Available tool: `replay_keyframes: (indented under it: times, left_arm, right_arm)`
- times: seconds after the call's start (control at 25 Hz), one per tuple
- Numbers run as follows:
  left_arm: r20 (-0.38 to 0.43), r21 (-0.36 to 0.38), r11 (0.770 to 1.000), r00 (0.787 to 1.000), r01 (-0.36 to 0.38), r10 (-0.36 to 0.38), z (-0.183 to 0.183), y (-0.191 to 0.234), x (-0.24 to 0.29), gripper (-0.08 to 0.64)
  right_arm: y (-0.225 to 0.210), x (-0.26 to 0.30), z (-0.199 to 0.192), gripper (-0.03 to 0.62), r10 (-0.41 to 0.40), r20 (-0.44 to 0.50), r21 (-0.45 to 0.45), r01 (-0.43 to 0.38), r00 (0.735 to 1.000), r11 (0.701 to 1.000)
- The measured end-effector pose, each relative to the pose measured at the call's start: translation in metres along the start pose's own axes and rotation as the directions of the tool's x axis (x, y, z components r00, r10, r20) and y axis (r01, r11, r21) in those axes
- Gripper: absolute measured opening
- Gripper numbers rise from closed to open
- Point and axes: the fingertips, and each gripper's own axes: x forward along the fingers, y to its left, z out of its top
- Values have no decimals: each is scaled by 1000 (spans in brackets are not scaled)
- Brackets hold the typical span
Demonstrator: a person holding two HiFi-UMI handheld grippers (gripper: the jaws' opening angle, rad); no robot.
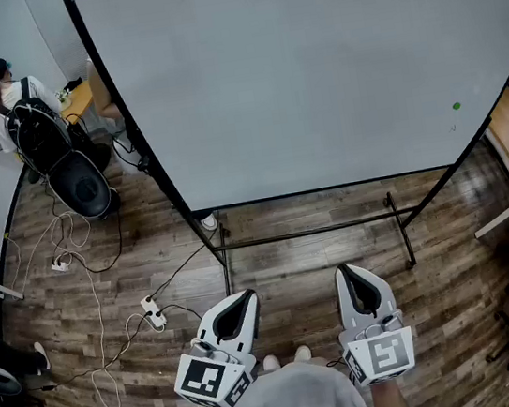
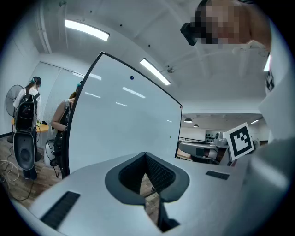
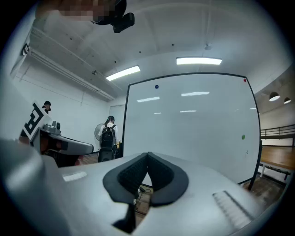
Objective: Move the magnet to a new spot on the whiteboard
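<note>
1. The magnet [image 1: 456, 106], green, sits low on the whiteboard [image 1: 310, 66], near its right edge.
2. Your left gripper [image 1: 246, 298] and right gripper [image 1: 345, 273] are closed on nothing, well short of it.
3. You seem not to have started: step in, open the right jaws, then grasp the magnet.

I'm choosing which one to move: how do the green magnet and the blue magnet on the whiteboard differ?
Colour: the green magnet is green, the blue magnet dark blue. Place: the blue magnet sits just under the whiteboard's top edge, left of its middle; the green magnet sits lower, near the right edge. The head view shows the green magnet, not the blue magnet. Both are small round dots on the board.
</note>
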Motion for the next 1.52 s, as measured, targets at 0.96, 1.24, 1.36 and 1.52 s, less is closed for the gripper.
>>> replay_keyframes:
  times: [0.96, 1.24, 1.36, 1.52]
  left_arm:
    - [-24, 4, 999, 999, -46, 46, -20, -37, 19, 6]
    - [-5, 9, 998, 998, -68, 68, -10, -39, 32, 6]
    - [-3, -11, 998, 998, -68, 68, -9, -29, 35, 6]
    - [2, -21, 997, 998, -70, 70, -3, -2, 49, 6]
  right_arm:
    - [-27, -31, -4, 11, 88, 67, 54, -92, 994, 994]
    - [-35, -19, -4, 11, 139, 74, 74, -145, 987, 987]
    - [-35, -2, -10, 11, 147, 59, 72, -151, 987, 986]
    - [-35, 30, -11, 11, 153, 50, 75, -157, 987, 985]
